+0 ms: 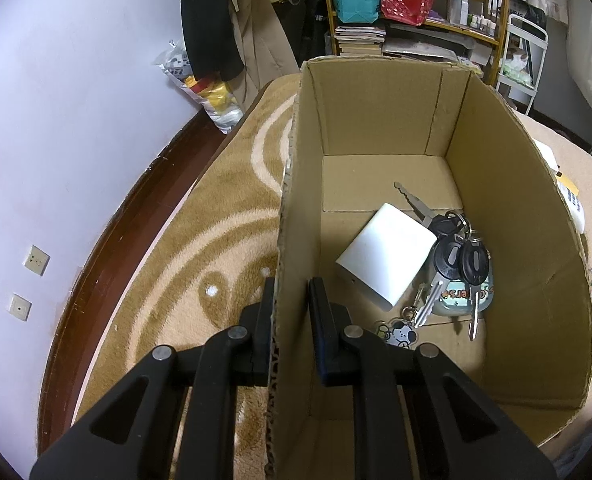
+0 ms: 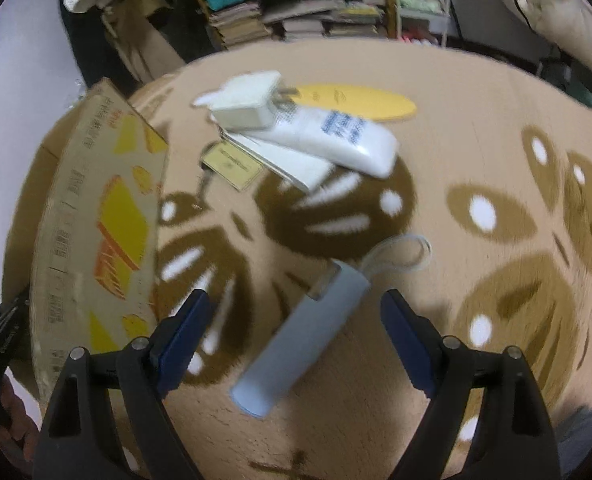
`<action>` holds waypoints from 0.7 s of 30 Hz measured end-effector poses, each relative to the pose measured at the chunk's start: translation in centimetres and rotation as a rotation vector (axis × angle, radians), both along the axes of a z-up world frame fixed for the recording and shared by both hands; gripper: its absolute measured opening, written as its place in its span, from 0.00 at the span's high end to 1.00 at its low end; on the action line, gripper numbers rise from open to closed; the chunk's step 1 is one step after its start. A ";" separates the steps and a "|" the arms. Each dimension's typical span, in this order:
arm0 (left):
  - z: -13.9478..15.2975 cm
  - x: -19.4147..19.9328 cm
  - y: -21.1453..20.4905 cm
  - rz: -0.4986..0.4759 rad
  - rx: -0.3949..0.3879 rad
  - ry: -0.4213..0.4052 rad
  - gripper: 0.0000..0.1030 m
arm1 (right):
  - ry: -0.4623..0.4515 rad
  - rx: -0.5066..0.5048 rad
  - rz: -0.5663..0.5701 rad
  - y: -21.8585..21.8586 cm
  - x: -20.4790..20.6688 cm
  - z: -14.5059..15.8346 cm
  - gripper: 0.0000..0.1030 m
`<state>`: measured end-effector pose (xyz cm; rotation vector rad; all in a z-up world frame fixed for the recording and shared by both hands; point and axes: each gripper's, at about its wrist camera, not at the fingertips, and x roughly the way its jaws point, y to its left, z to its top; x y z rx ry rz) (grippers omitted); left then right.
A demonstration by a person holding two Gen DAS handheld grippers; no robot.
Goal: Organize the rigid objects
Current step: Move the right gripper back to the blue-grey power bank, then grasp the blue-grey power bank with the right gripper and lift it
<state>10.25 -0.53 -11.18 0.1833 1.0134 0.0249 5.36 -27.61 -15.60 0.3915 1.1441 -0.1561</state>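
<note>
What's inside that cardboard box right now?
In the cardboard box lie a white rectangular block, a bunch of keys and a cartoon dog charm. The block covers part of the keys, and a pale printed item under them is mostly hidden.

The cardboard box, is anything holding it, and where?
Yes. The left hand-held gripper pinches the cardboard box by its side wall's top edge. The right hand-held gripper is open, holding nothing.
</note>
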 end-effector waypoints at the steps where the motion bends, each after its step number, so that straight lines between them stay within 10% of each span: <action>1: 0.0 0.0 0.0 0.001 -0.002 0.000 0.85 | 0.009 0.003 -0.004 0.1 0.0 -0.3 0.14; 6: 0.0 0.0 -0.1 -0.003 0.011 -0.002 0.85 | 0.079 -0.029 0.005 0.2 0.0 -1.6 0.45; 21: -0.1 -0.3 -0.3 -0.010 0.026 -0.005 0.85 | 0.097 -0.016 -0.005 0.6 0.0 -2.8 0.50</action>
